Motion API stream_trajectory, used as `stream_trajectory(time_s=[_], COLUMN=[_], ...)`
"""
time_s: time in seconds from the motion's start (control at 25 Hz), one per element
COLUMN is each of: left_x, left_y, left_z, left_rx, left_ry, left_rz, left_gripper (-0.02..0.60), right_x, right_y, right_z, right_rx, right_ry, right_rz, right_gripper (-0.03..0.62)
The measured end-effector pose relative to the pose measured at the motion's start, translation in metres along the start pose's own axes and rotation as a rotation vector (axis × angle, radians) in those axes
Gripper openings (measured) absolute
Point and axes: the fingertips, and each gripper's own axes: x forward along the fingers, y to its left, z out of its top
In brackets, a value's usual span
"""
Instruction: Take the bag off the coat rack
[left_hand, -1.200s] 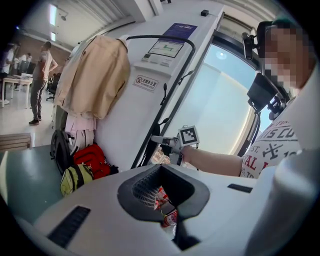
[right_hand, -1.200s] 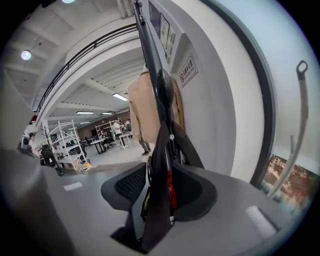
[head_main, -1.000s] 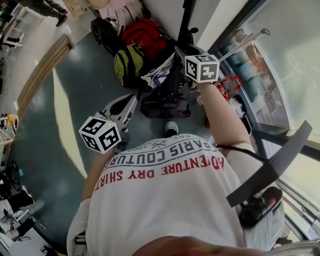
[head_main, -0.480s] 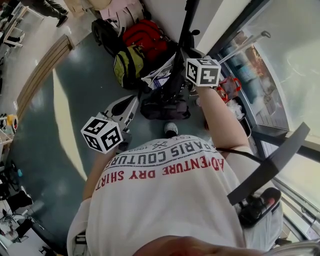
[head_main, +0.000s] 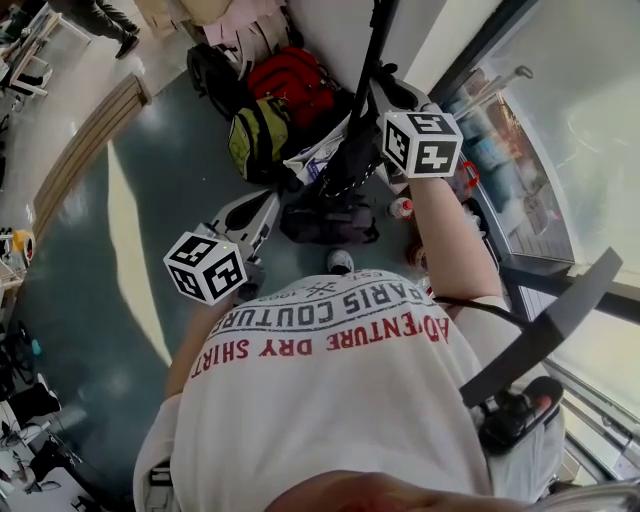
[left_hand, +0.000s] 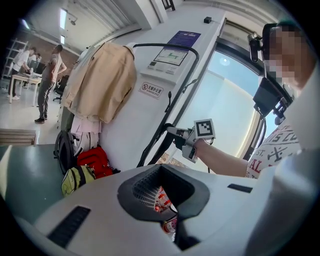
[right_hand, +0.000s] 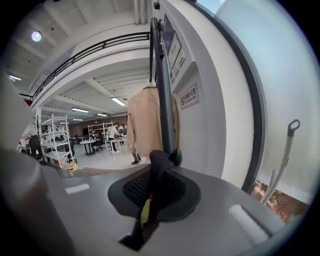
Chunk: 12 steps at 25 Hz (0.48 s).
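A black bag (head_main: 348, 160) hangs against the dark coat rack pole (head_main: 375, 45). My right gripper (head_main: 388, 97) is up at the pole, shut on the bag's black strap (right_hand: 159, 165), which loops over between its jaws beside the pole (right_hand: 163, 85). A yellow tag (right_hand: 144, 213) shows low in the slit. The left gripper view shows the right gripper (left_hand: 176, 135) holding that strap (left_hand: 152, 150). My left gripper (head_main: 248, 212) hangs lower left of the bag, away from it. Its jaws (left_hand: 167, 192) look shut with nothing held.
A red backpack (head_main: 290, 78), a yellow-green bag (head_main: 255, 135) and another black bag (head_main: 328, 218) lie on the floor at the rack's foot. A beige coat (left_hand: 102, 82) hangs on the rack. Small bottles (head_main: 401, 208) stand by the glass wall (head_main: 560, 110). People stand far off.
The right gripper's jaws have closed on the black strap. That gripper has come up slightly towards my head, drawing the strap along with it. The left gripper has hardly moved.
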Motion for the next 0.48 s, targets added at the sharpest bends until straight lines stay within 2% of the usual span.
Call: stream_trajectory(time_s=[0.32, 0.48], left_x=[-0.017, -0.02], left_y=[-0.001, -0.006], left_z=[0.003, 0.005], left_rx=[-0.027, -0.028], left_ry=[-0.04, -0.049], left_rz=[-0.006, -0.018], left_gripper=[0.003, 0.003], right_x=[-0.061, -0.092], right_y=[0.006, 0.022], right_z=[0.076, 0.086], right_rx=[-0.034, -0.034], right_ry=[-0.18, -0.209], right_rz=[-0.004, 0.049], right_gripper=[0.009, 0.011])
